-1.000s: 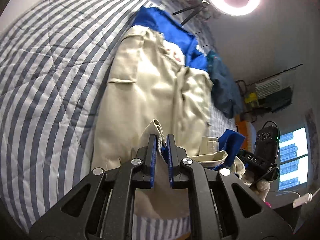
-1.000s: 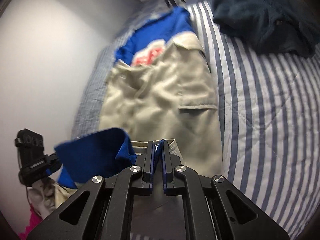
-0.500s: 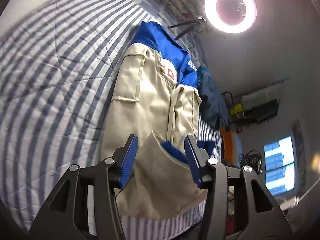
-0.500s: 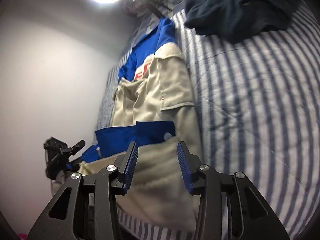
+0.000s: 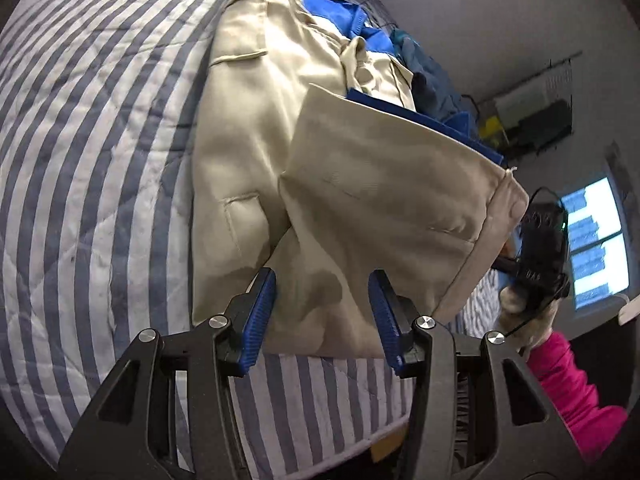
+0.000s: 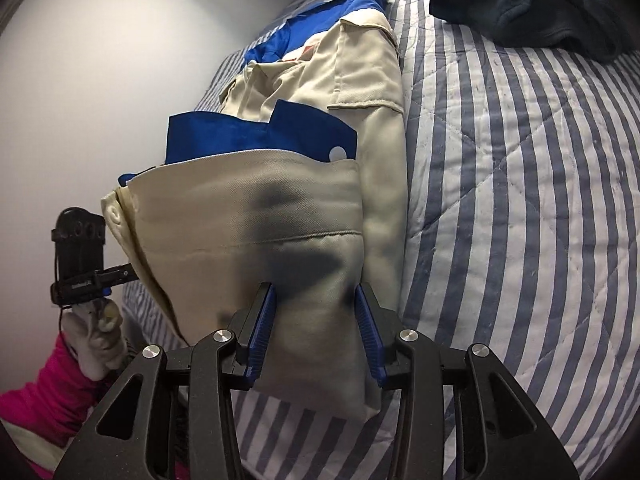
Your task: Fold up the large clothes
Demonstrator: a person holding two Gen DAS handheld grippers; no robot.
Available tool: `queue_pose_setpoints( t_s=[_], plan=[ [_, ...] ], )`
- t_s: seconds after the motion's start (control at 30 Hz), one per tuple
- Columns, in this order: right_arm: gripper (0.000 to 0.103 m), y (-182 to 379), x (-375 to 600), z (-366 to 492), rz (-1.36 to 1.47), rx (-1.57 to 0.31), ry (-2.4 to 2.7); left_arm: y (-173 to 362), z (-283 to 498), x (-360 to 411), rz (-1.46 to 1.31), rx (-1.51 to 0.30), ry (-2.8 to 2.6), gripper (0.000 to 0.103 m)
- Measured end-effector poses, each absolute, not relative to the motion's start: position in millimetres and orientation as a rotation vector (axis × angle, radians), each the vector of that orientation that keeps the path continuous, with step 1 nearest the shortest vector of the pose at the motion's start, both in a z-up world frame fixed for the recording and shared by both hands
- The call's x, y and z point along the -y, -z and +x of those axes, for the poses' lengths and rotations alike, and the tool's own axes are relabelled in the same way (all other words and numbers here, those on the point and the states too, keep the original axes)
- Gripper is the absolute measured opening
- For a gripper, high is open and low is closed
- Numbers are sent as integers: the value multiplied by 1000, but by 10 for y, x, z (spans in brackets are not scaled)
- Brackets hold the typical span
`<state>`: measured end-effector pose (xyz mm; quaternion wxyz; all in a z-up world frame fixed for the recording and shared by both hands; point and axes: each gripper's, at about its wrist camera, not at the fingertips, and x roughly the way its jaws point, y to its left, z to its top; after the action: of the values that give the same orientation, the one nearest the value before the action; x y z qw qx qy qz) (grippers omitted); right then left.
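Note:
A large beige garment with blue lining [image 5: 256,128] [image 6: 360,92] lies lengthwise on the striped quilt [image 5: 80,200] [image 6: 520,200]. Its near part is folded back over the rest, forming a beige flap [image 5: 384,200] [image 6: 260,216] with a blue edge showing at the far side. My left gripper [image 5: 322,312] hovers open over the flap's near edge, with cloth visible beneath the gap and no pad pressing it. My right gripper [image 6: 316,328] is likewise open above the flap's near right corner, holding nothing.
A dark blue garment [image 6: 540,0] [image 5: 432,80] is heaped at the far end of the bed. The bed's near edge runs just under both grippers. A gloved hand with a pink sleeve [image 5: 568,384] [image 6: 48,384] holds the other gripper's black body beside the flap. A window [image 5: 592,248] is at right.
Both grippers were shut on the garment's hem a second ago. They have opened and let it go, and the folded flap now lies on the garment below them.

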<state>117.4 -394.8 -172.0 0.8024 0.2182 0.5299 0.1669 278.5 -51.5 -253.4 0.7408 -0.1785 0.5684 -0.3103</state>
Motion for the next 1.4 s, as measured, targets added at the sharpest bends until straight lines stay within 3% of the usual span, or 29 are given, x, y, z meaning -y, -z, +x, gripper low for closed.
queue_pose_setpoints(
  t_s=[0.2,0.33,0.43,0.5,0.6,0.8,1.03,1.17,1.23,1.27,1.3,1.4],
  plan=[
    [40,1763,4096,1191,550,-1125,-389,2556,2839,649,-319,-1246,694,44],
    [40,1866,4030,1246,581,-1121,-416,2623,2962,625,-360,-1258,675,12],
    [36,1853,3951,1270,565,-1111,-417,2583,2924,599,-352,-1238,671,4],
    [17,1775,3856,1258,518,-1098,-423,2497,2841,541,-363,-1215,668,2],
    [7,1595,3769,1190,466,-1063,-418,2325,2678,389,-411,-1183,660,2],
    [5,1314,3901,1050,491,-955,-397,2074,2451,-62,-524,-1118,601,1],
    [5,1849,3949,1433,505,-1066,-340,2564,2636,-119,-493,-1188,444,1],
    [13,1740,4128,1383,538,-1037,-369,2409,2585,-233,-474,-1146,451,1],
    [27,1685,4199,1377,525,-1020,-341,2273,2535,-283,-446,-1106,441,1],
    [44,1698,4233,1405,539,-1022,-328,2241,2521,-295,-439,-1094,446,1],
    [54,1717,4246,1428,550,-1025,-325,2197,2517,-276,-429,-1084,462,1],
    [53,1818,4131,1604,554,-1034,-321,2058,2500,-83,-351,-1054,511,1]
  ],
)
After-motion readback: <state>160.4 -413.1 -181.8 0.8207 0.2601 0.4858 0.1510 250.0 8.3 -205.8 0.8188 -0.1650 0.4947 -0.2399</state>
